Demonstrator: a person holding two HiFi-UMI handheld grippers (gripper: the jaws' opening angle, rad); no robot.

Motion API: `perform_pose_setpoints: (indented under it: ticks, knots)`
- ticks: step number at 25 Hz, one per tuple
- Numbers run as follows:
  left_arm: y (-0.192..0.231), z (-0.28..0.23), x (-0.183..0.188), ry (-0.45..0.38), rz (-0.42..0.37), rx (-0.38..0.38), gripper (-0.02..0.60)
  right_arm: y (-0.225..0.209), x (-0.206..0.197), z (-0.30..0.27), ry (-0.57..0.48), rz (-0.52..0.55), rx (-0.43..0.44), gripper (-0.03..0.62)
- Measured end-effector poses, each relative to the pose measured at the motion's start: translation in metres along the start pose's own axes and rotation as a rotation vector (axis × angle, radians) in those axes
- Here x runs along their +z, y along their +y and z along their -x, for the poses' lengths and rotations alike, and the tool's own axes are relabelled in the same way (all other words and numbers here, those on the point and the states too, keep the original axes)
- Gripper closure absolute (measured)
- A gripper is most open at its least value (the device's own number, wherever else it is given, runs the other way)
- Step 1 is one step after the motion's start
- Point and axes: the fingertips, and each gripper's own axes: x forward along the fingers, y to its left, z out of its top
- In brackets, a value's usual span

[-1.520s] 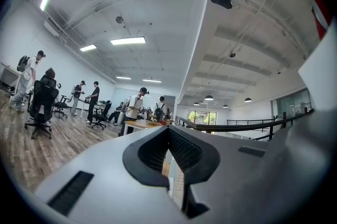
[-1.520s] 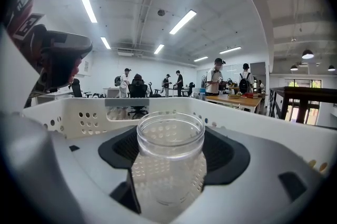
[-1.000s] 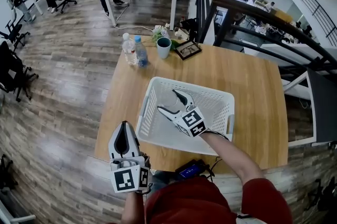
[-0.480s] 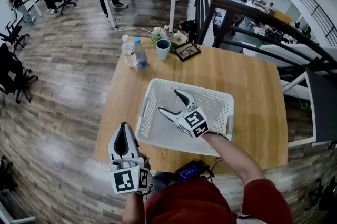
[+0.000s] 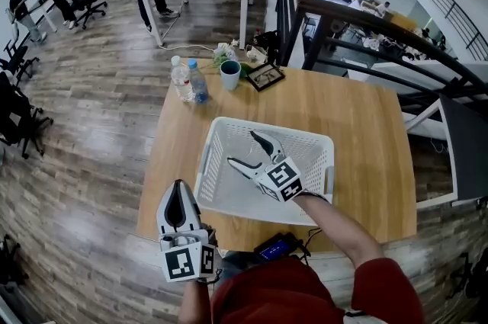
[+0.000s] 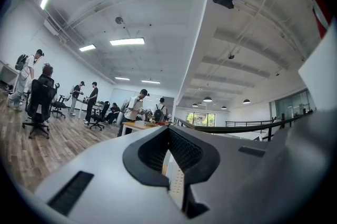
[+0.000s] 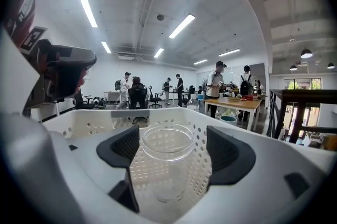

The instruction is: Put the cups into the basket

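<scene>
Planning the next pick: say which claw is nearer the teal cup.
Right. The right claw is over the basket, partway toward the teal cup; the left claw sits at the table's near edge.

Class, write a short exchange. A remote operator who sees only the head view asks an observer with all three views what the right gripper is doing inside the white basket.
Operator: In the head view I can't make out anything between the jaws of the right gripper over the basket. Is it empty?
Observer: No. The right gripper view shows a clear glass cup standing upright between its jaws, inside the basket.
Operator: Is the cup gripped?
Observer: It seems not. The jaws stand apart, and a gap shows between the cup and the pad at that view's right.
</scene>
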Motion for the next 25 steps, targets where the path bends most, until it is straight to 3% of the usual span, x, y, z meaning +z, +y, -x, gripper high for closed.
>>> perform_pose_setpoints:
  ticks: [25]
  knots:
    - [-0.008,-0.013,0.002,-0.004,-0.021,-0.028,0.581,0.007,0.074,0.054,-0.164,0.023,0.009,0.221]
